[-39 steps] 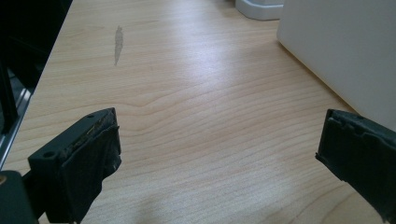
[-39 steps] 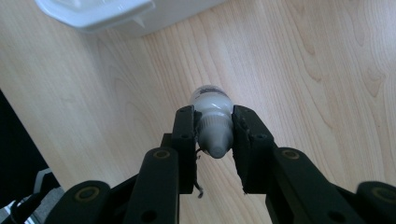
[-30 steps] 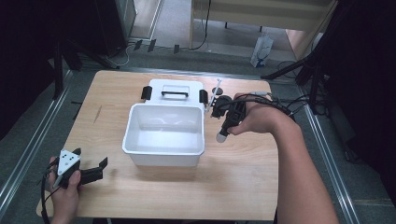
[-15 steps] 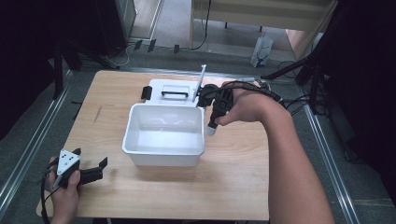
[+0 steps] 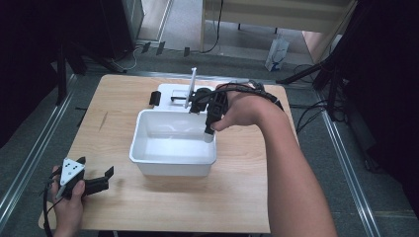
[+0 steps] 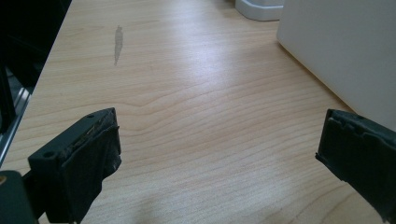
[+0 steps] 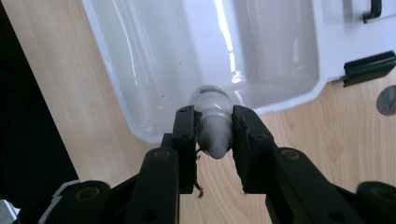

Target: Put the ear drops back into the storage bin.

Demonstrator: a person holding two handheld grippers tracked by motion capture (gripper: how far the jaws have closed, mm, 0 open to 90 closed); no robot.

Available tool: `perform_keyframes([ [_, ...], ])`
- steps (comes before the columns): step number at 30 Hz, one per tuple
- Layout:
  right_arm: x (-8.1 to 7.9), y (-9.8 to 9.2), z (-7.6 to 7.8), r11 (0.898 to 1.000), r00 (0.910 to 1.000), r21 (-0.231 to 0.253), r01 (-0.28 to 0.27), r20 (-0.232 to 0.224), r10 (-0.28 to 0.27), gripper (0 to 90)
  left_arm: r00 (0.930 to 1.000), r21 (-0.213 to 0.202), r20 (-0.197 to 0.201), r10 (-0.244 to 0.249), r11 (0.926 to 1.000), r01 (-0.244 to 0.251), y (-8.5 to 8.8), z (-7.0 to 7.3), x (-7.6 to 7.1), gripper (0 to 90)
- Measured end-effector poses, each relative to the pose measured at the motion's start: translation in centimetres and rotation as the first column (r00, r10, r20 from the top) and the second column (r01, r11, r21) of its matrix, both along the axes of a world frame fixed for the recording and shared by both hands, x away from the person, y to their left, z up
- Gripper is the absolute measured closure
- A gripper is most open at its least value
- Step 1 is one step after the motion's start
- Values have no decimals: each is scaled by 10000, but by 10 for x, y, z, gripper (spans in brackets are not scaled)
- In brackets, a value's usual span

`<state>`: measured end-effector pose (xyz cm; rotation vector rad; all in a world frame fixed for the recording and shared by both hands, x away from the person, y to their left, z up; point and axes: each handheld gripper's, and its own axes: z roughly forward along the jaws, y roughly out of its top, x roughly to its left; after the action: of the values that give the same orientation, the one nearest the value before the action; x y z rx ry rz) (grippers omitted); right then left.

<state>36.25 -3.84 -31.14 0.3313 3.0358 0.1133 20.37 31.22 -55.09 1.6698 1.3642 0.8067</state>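
Right gripper (image 7: 214, 135): we log both jaws clamped on a small white bottle (image 7: 212, 116), seemingly a dropper type, over the near-right rim of the white tub (image 5: 173, 163). Left gripper (image 5: 96, 183): jaws spread, unloaded, at the wooden table (image 5: 247, 202) front-left corner. Lid (image 5: 170, 94) lies behind the tub.

The right gripper (image 5: 209, 132) now hangs over the white tub's (image 5: 148, 159) right rim, no longer beside the lid (image 5: 173, 92). The small bottle (image 7: 212, 116) it grips now points down into the tub.
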Motion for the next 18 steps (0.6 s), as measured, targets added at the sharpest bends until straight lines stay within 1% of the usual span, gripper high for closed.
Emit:
perform_keyframes([
  [1, 1, 5, -3, 9999, 9999, 36, -106, -17, 106, 725, 10000, -29, 24, 15, 10000, -15, 0, 0, 0, 0],
  [3, 1, 8, -5, 9999, 9999, -14, -114, -35, 113, 724, 10000, -32, 25, 9, 10000, -9, 0, 0, 0, 0],
  [4, 2, 10, -7, 9997, 9998, -43, -220, -36, 220, 724, 10000, -31, 16, 11, 10000, -11, 0, 0, 0, 0],
  [5, 2, 11, -9, 9998, 9999, -144, -166, -40, 166, 725, 10000, -40, 19, 2, 10000, -1, 0, 0, 0, 0],
  [6, 3, 13, -11, 9997, 9997, -91, -239, -7, 239, 724, 10000, -12, 20, -13, 10000, 13, 1, 0, 0, 0],
  [8, 3, 13, -12, 9996, 9997, -154, -219, -61, 219, 724, 10000, -20, 21, -10, 10000, 10, 1, 0, 0, 0],
  [9, 4, 14, -17, 9995, 9995, -117, -307, -23, 307, 724, 10000, 9, -8, -41, 10000, 41, 1, 0, 0, 0],
  [15, 6, 15, -30, 9992, 9993, -140, -385, 7, 385, 724, 10000, -4, -17, -17, 10000, 17, 1, 0, 0, 0],
  [18, 6, 14, -35, 9985, 9985, -66, -547, 97, 547, 723, 10000, 5, -15, -22, 10000, 22, 1, 0, 0, 0],
])
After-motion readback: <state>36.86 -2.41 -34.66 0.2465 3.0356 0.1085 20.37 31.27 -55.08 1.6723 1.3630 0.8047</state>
